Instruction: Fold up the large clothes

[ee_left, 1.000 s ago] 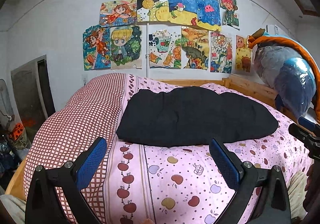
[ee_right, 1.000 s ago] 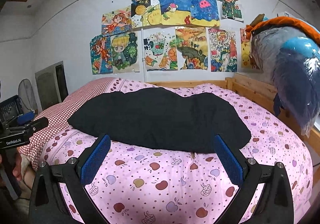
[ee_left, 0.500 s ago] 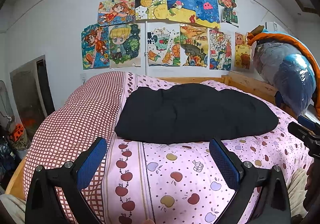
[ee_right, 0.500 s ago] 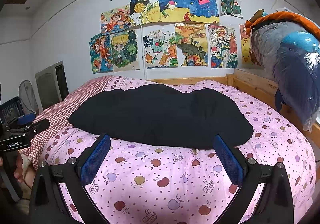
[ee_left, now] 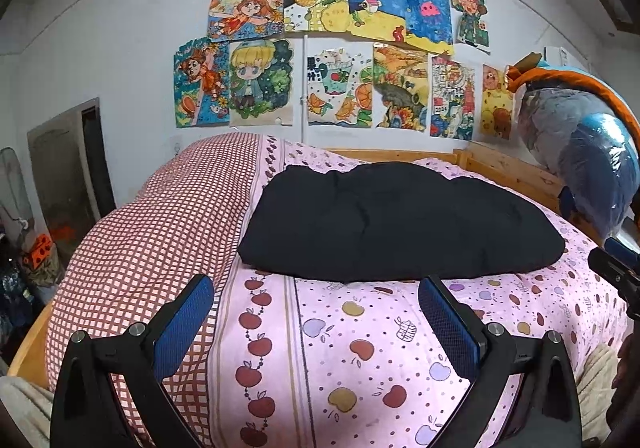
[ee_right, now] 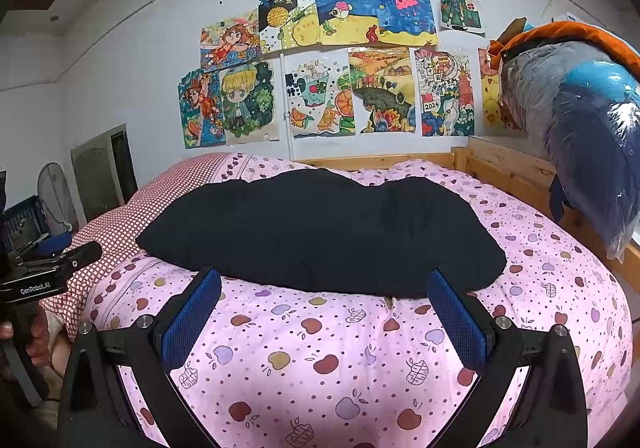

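Right now both of your tongs hang released above the near part of the bed [ee_right: 560, 288], gripping nothing: the left tongs [ee_left: 316, 304] and the right tongs [ee_right: 324, 300] each show their blue pads spread wide. The black garment [ee_right: 320, 232] lies across the middle of the pink apple-print bedcover [ee_left: 360, 348], just beyond both pairs of tips, its left end beside the red checked quilt [ee_left: 160, 232].

Your main risk, as I judge it, is pinching bedcover along with cloth; the garment's near edge sits flush on soft, puffy bedding, so a low grab could gather both layers and drag the cover. Grabbing at uneven points could also skew the fold, since the cloth is uniformly dark and its seams barely show. The bagged bundle [ee_right: 580, 136] hanging at the far right could be brushed if you swing wide.

You cannot tell what kind of garment this is, or whether it is already folded over: sleeves, collar and hems are lost in the black. Its far edge is hidden behind its own bulk, and the bed's near edge is cut off by the tongs' frames.
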Demonstrator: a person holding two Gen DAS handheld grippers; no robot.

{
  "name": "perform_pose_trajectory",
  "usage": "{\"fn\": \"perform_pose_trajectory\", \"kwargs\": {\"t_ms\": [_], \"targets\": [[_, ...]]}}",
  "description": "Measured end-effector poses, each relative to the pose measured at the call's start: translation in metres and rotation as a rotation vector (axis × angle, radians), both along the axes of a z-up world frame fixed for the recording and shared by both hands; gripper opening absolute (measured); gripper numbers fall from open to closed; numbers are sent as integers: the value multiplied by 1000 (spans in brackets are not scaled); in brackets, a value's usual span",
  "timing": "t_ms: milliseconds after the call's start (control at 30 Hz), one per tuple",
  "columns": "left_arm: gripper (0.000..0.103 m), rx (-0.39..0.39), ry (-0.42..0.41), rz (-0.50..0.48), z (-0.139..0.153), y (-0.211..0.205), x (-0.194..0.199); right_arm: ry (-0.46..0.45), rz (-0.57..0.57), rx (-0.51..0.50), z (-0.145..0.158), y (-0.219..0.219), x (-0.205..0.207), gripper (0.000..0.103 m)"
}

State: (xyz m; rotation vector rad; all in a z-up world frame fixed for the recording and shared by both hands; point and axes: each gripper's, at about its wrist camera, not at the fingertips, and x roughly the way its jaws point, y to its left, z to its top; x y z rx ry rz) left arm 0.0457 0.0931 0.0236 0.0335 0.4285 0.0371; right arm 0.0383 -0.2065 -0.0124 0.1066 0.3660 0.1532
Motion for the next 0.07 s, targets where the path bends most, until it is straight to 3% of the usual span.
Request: {"fn": "perform_pose_trajectory", "kwargs": {"t_ms": [67], "targets": [[103,-3,1,4,-1,1,0,2,-1,-2,-1,0,0,101]]}}
